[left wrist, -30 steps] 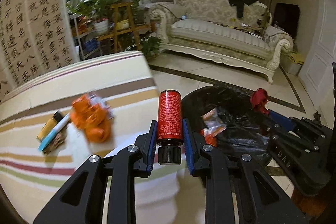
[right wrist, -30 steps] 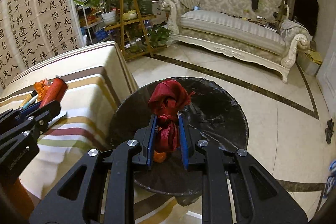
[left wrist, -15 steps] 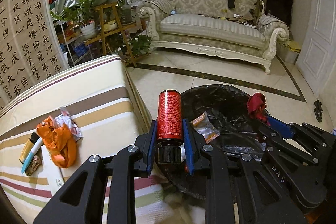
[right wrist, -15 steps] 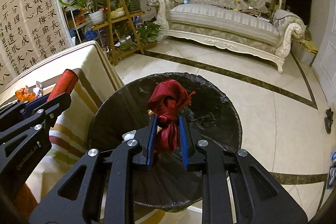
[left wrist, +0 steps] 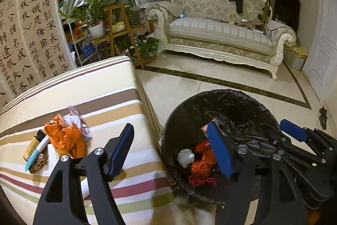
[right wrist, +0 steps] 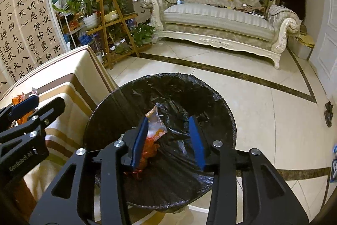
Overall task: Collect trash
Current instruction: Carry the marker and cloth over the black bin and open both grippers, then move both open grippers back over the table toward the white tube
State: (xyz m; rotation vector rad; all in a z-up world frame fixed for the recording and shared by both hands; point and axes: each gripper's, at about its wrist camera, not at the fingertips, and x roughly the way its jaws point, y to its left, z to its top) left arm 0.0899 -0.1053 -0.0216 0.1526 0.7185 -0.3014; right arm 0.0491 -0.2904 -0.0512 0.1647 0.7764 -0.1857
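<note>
Left wrist view
Left gripper [left wrist: 170, 149]: jaws are spread wide and nothing is held between them.
Trash bin [left wrist: 168, 130]: lined with a black bag, seen at 4 o'clock beside the table edge; a red-orange wrapper [left wrist: 201, 168] and a pale crumpled wad [left wrist: 185, 158] are seen inside.
Remaining trash: an orange plastic bag [left wrist: 65, 138] is seen at 9 o'clock on the striped tablecloth [left wrist: 94, 90], with a yellow lighter [left wrist: 33, 143] and a white-and-teal pen [left wrist: 36, 153] just beside it.
Right gripper [left wrist: 292, 130]: seen at 3 o'clock over the bin's far side.

Right wrist view
Right gripper [right wrist: 168, 138]: jaws are released and empty, held over the bin mouth.
Bin contents: a clear snack wrapper [right wrist: 155, 125] is seen at centre, touching the left pad.
Bin rim [right wrist: 229, 117]: filling the lower middle.

Risk
Snagging: the bag liner or wrapper could be caught by a pad if a gripper is lowered further.
Table pickup: the light plastic bag could be pushed off the edge by a shallow approach.
</note>
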